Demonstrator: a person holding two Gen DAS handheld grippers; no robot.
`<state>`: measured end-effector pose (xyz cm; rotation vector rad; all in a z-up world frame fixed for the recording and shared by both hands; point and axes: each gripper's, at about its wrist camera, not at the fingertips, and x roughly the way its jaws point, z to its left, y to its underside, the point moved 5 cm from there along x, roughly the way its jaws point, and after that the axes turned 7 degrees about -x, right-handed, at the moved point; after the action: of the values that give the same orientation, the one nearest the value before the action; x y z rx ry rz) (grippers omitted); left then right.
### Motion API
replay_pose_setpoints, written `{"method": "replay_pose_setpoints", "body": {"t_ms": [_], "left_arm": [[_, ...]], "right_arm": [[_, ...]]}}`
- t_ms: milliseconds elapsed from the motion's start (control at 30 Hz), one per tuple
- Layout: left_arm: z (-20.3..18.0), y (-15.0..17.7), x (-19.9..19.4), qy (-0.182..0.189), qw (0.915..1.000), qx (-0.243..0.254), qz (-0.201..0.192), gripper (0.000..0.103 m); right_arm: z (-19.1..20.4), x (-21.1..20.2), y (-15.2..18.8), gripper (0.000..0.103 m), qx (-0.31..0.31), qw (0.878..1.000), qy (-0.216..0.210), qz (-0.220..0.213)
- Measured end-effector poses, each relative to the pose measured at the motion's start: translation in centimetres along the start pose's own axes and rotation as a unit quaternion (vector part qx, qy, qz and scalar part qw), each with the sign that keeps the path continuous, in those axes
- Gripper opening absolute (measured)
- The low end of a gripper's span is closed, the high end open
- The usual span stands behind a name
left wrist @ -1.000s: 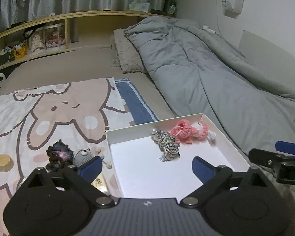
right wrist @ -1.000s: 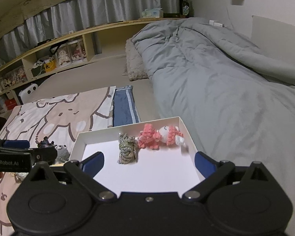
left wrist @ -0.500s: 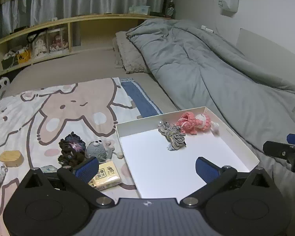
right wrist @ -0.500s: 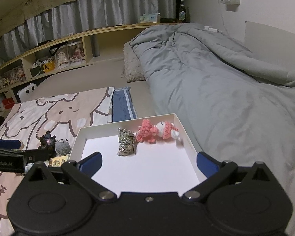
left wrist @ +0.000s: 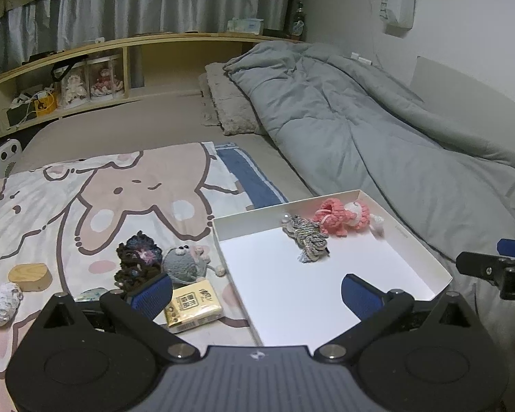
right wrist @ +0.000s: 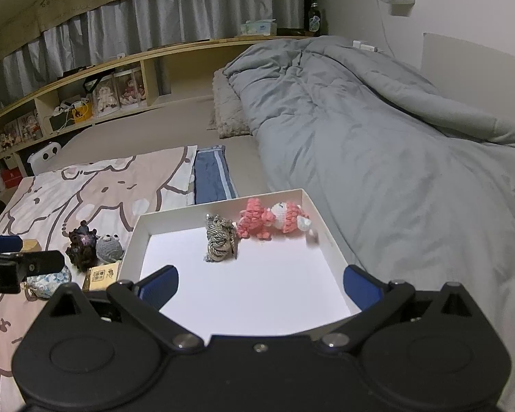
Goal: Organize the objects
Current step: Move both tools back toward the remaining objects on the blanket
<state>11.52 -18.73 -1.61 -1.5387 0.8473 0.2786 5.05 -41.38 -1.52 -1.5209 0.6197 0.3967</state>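
Note:
A white shallow box (left wrist: pixel 425 250) (right wrist: pixel 134 240) lies on the bed. It holds a grey twisted yarn piece (left wrist: pixel 307 237) (right wrist: pixel 219 237) and a pink crochet toy (left wrist: pixel 343 216) (right wrist: pixel 274 221) at its far side. Left of the box lie a dark crochet toy (left wrist: pixel 137 261) (right wrist: pixel 82 243), a grey crochet toy (left wrist: pixel 183 262) (right wrist: pixel 110 247), a yellow tissue pack (left wrist: pixel 194 302) (right wrist: pixel 101 276), a wooden block (left wrist: pixel 29 276) and a white yarn piece (left wrist: pixel 3 304). My left gripper (left wrist: pixel 255 293) is open and empty above the box's near left edge. My right gripper (right wrist: pixel 259 283) is open and empty over the box.
A cartoon-print blanket (left wrist: pixel 103 192) covers the left of the bed. A grey duvet (left wrist: pixel 360 130) fills the right side, with a pillow (left wrist: pixel 230 110) behind. A wooden shelf (left wrist: pixel 86 79) runs along the back. A blue floral pouch (right wrist: pixel 48 283) lies by the left gripper.
Both grippers have pulled back and up from the box. The left wrist view has shifted left, so the tissue pack, wooden block and white yarn piece now show.

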Motion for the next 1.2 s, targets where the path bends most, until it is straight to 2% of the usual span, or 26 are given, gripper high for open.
{"method": "replay_pose_setpoints", "body": {"t_ms": [200,400,700,1200], "left_arm": [[2.1,-0.4,-0.6,-0.011,0.9998,-0.012,-0.011,0.103],[5.5,-1.0,-1.3,-0.048,0.9983,-0.026,-0.022,0.103],[10.9,-1.7,-2.6,-0.094,0.9939,-0.046,-0.035,0.103],[17.9,-1.5,-3.6,-0.146,0.9851,-0.08,-0.044,0.103]], "right_arm": [[1.3,0.4,-0.8,0.103,-0.002,1.0,-0.008,-0.006],[3.6,1.3,-1.9,0.103,-0.01,1.0,-0.025,-0.013],[8.6,3.2,-3.4,0.103,-0.026,0.998,-0.061,-0.015],[17.5,6.5,-4.3,0.103,-0.046,0.99,-0.129,-0.015]]}}
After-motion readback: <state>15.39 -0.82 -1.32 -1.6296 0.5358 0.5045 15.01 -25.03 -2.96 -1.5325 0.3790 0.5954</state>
